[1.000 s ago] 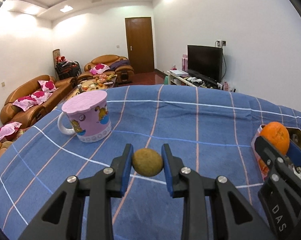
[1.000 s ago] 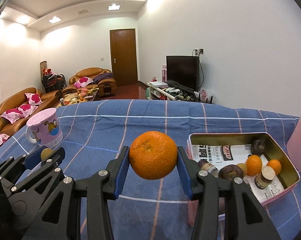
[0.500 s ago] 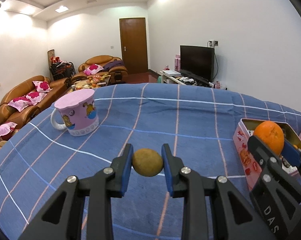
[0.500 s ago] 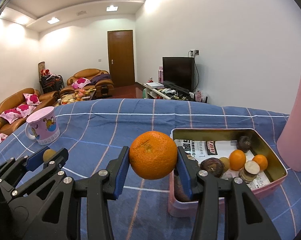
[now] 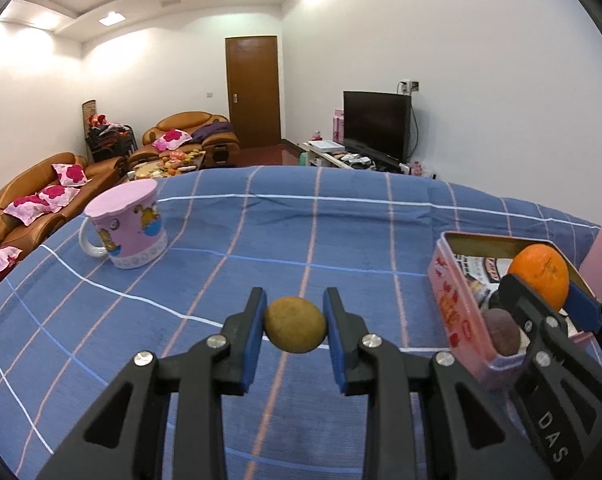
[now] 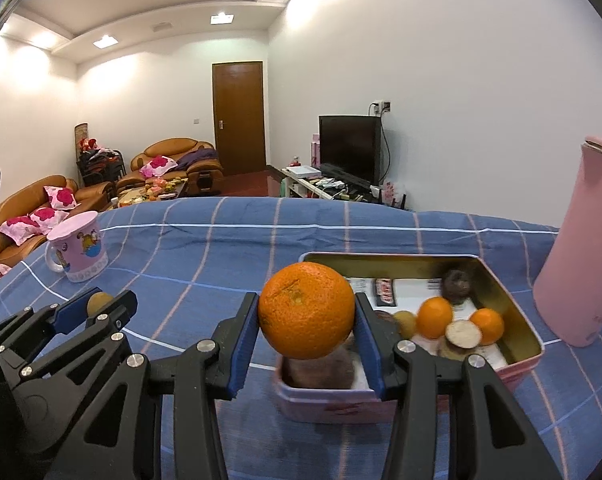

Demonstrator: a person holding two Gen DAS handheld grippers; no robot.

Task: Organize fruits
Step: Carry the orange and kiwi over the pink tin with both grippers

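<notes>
right gripper (image 6: pixel 307 330) pinches an orange (image 6: pixel 307 310) above the near end of the tin (image 6: pixel 513 300) | left gripper (image 5: pixel 295 326) pinches a small brown fruit (image 5: pixel 295 324) over the blue cloth (image 5: pixel 261 248) | tin to its right | mug (image 5: pixel 127 232) ahead-left

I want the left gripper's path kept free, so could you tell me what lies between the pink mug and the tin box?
In the left wrist view, only bare blue checked cloth lies between the pink mug and the tin box.

A blue checked table (image 6: pixel 221 248) carries a mug (image 6: pixel 79 250) at 10 o'clock, a tin (image 6: pixel 517 312) at 3, and a pink bottle (image 6: pixel 577 264) beyond it.
</notes>
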